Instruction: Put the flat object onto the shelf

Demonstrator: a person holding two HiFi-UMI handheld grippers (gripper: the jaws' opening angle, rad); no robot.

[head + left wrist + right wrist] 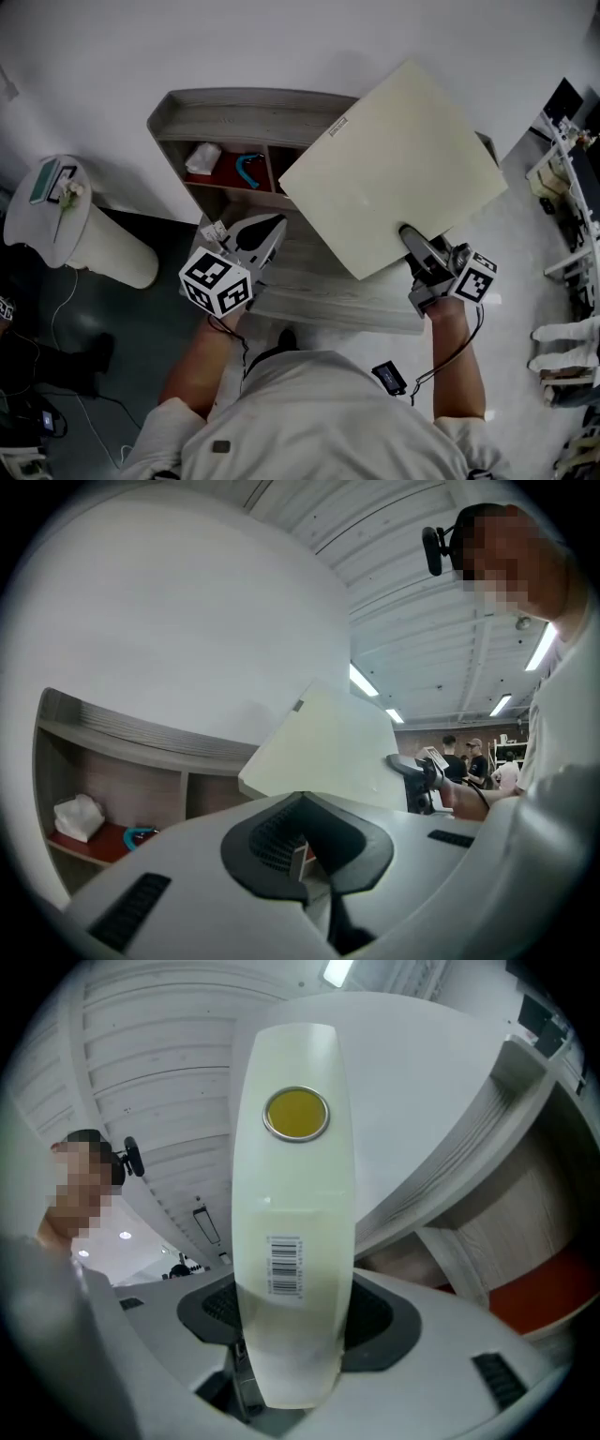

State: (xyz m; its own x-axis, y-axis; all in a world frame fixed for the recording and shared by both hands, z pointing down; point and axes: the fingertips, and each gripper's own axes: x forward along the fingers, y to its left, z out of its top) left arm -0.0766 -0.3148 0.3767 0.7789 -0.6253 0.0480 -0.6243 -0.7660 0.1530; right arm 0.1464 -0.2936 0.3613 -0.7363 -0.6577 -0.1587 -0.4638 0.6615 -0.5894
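Observation:
The flat object is a cream square board point(394, 169), held tilted in front of the grey wooden shelf unit point(244, 108). My right gripper point(417, 242) is shut on the board's near edge. In the right gripper view the board point(295, 1194) stands edge-on between the jaws of this gripper point(291, 1354), showing a yellow disc point(296, 1114) and a barcode label point(286, 1265). My left gripper point(258, 230) is to the left of the board and points at the shelf's front. Its jaws point(305, 855) stand slightly apart with nothing in them. The left gripper view shows the board point(328, 752) to the right.
A shelf compartment holds a crumpled white thing point(202, 157) and a teal object point(248, 169) on a red base. A round white stand point(56, 216) is at the left. Racks and equipment point(572, 169) line the right side. People point(464, 757) stand far behind.

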